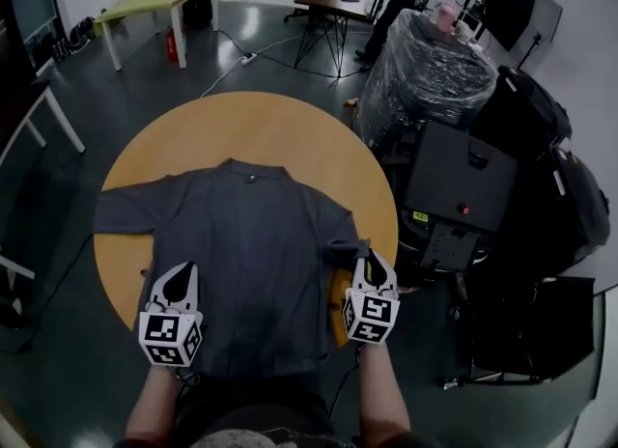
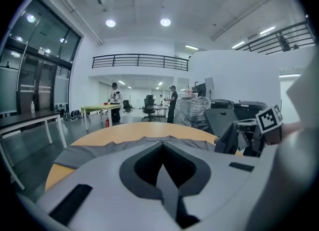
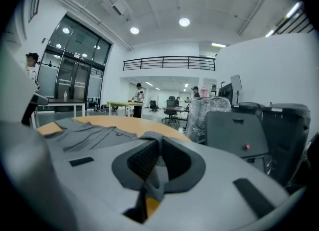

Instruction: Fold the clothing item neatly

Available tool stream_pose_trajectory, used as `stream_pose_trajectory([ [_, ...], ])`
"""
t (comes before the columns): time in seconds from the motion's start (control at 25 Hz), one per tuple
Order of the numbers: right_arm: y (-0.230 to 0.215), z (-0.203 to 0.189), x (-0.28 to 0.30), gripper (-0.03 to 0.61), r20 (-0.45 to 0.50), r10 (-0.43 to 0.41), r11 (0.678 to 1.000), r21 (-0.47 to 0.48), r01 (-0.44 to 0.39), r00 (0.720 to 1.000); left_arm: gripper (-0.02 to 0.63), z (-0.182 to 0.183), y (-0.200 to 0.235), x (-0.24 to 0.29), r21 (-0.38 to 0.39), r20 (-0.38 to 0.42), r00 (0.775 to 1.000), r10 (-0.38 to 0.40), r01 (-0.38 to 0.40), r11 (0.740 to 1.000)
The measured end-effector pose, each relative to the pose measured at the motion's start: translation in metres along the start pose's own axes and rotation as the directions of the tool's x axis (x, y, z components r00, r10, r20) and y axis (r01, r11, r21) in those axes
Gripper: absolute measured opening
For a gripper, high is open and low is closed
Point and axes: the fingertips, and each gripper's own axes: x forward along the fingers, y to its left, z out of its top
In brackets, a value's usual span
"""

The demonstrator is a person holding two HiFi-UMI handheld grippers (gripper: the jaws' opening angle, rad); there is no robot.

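Shirt (image 1: 256, 243) lies flat on the table (image 1: 251, 118), so folding looks barely begun. Its left sleeve (image 1: 126, 214) is spread out and unfolded. The left gripper (image 1: 182, 270) sits at the near left hem, jaws together with no cloth clearly between them. The body is unfolded. The right gripper (image 1: 367, 257) pinches the right sleeve (image 1: 340, 249), bunched against the body.

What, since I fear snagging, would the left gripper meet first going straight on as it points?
Probably the dark grey fabric shirt spread on the round wooden table: the left gripper points slightly down across it, though depth is unclear.
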Motion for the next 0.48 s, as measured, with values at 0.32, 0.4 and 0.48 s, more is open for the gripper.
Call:
stream_pose_trajectory([
  [0.32,0.024,0.069,0.007,0.011,0.057,-0.112,0.992,-0.046,0.115,0.992,0.008,0.020,0.035,0.014,0.055,0.028,0.990,-0.137,0.136,0.989],
  [0.4,0.041,0.093,0.009,0.011,0.077,-0.134,0.988,-0.061,0.138,0.988,0.008,0.027,0.053,0.017,0.074,0.033,0.984,-0.178,0.175,0.982],
  [0.48,0.064,0.114,0.013,0.011,0.093,-0.142,0.985,-0.080,0.150,0.985,0.008,0.032,0.075,0.021,0.088,0.043,0.978,-0.204,0.199,0.976],
])
